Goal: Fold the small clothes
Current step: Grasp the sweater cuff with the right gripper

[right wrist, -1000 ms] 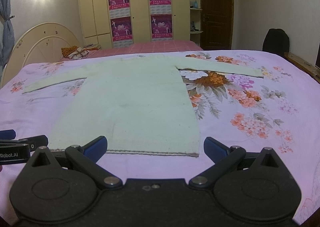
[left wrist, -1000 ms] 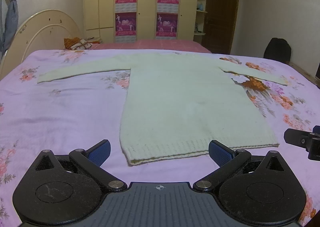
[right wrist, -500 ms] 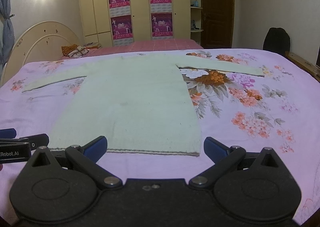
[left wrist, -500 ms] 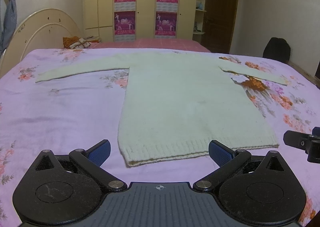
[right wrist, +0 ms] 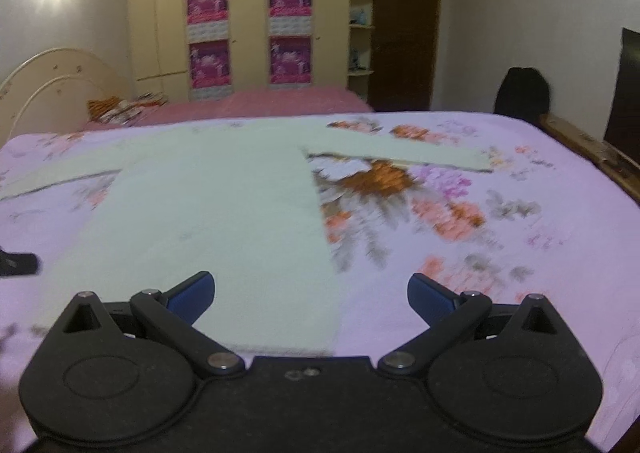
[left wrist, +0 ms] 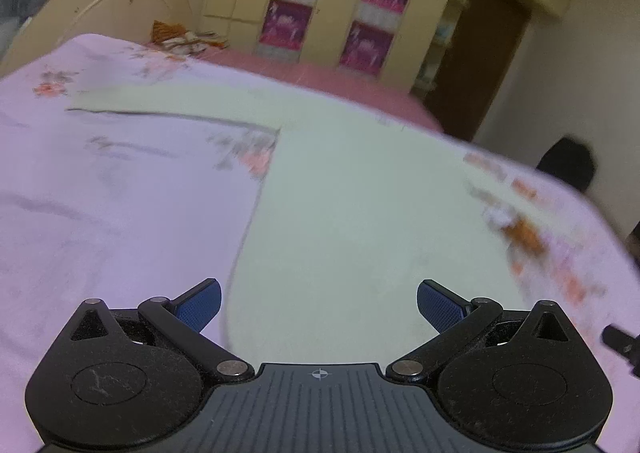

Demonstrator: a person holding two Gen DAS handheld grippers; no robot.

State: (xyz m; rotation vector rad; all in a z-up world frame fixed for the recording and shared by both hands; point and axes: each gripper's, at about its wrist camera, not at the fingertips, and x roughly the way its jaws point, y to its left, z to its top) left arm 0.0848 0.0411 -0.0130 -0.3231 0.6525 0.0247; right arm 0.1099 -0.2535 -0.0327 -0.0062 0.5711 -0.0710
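A pale cream knit sweater [left wrist: 360, 205] lies flat on the purple floral bedsheet [left wrist: 100, 213], sleeves spread left and right. My left gripper [left wrist: 319, 303] is open over the sweater's lower left part, its left blue pad near the left side edge. In the right wrist view the sweater [right wrist: 208, 221] fills the middle left. My right gripper [right wrist: 311, 295] is open above its lower right corner, with the hem just under the gripper body. Nothing is held. Both views are motion-blurred.
A cream headboard [left wrist: 116, 9] stands at the left. A pink bed [right wrist: 248, 103] and a wardrobe with posters [right wrist: 248, 25] lie beyond. A dark bag [right wrist: 522, 93] and a wooden bed edge [right wrist: 592, 157] are at the right.
Both grippers have moved forward over the sweater's hem, which earlier lay ahead of them. The left view has tilted. Both stay open.
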